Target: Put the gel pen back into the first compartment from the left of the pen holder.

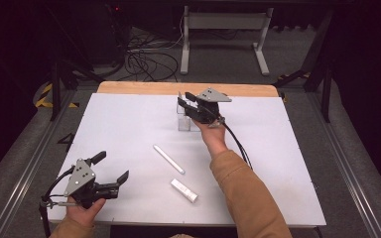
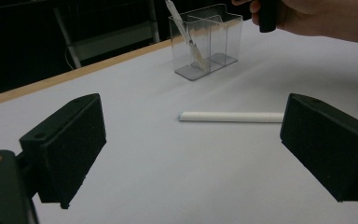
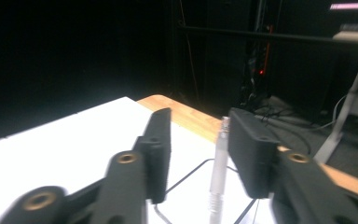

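Dark room behind, cables and a white metal frame on grey floor beyond; white tabletop (image 1: 129, 124) with a pale wooden far edge (image 1: 144, 88).

Right gripper (image 1: 186, 100) at the far middle of that top, held over a clear plastic two-compartment holder (image 1: 183, 121). Jaws partly apart, a gap showing on each side of a slim translucent tube (image 3: 219, 172) standing between them in the right gripper view, pads not pressing on it. Seen from the left gripper view, that tube (image 2: 186, 37) leaning inside the holder's (image 2: 214, 42) left compartment, top end sticking out above the rim.

Left gripper (image 1: 113, 168) near the front left corner, well apart from the holder, jaws spread wide with nothing between them.

Between the two grippers, lying flat on the top: a long white cylindrical stick (image 1: 168, 159), also in the left gripper view (image 2: 230, 117), and nearer the front a shorter white capped tube (image 1: 184, 190), close together but not touching.
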A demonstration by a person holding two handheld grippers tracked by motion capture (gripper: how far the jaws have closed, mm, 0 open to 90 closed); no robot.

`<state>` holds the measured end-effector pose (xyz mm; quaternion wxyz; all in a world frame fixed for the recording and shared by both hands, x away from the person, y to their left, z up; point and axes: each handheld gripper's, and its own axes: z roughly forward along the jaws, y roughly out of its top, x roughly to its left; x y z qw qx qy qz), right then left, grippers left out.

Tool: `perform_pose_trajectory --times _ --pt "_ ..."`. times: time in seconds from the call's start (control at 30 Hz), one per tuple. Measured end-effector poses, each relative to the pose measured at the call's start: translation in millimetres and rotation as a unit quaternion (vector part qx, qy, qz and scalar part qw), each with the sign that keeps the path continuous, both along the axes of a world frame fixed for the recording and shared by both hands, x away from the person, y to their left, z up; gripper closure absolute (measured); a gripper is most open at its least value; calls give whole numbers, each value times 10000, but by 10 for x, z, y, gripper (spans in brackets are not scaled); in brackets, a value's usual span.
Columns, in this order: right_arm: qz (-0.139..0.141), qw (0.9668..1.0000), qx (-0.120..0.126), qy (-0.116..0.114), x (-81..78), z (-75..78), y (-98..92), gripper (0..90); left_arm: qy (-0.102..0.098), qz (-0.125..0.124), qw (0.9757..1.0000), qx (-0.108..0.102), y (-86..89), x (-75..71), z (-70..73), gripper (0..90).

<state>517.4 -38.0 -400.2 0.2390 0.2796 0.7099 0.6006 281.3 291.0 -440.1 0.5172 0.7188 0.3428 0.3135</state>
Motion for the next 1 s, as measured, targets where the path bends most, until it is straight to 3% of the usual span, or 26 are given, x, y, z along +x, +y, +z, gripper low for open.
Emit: perform_pose_trajectory --times 0.1,0.37,0.8,1.0 --pt "108 9998 45 171 -39 66 -67 459 -1 -1 10000 -1 1 -1 1 74" --pt "426 9987 -6 292 -245 239 -138 287 -22 9 10000 4 -6 -3 3 74" --pt "745 9968 -166 238 -536 397 -107 241 -25 13 10000 2 -4 -5 3 74" --pt "864 9958 -127 269 -628 446 -136 169 -16 13 10000 -1 -5 -1 2 74"
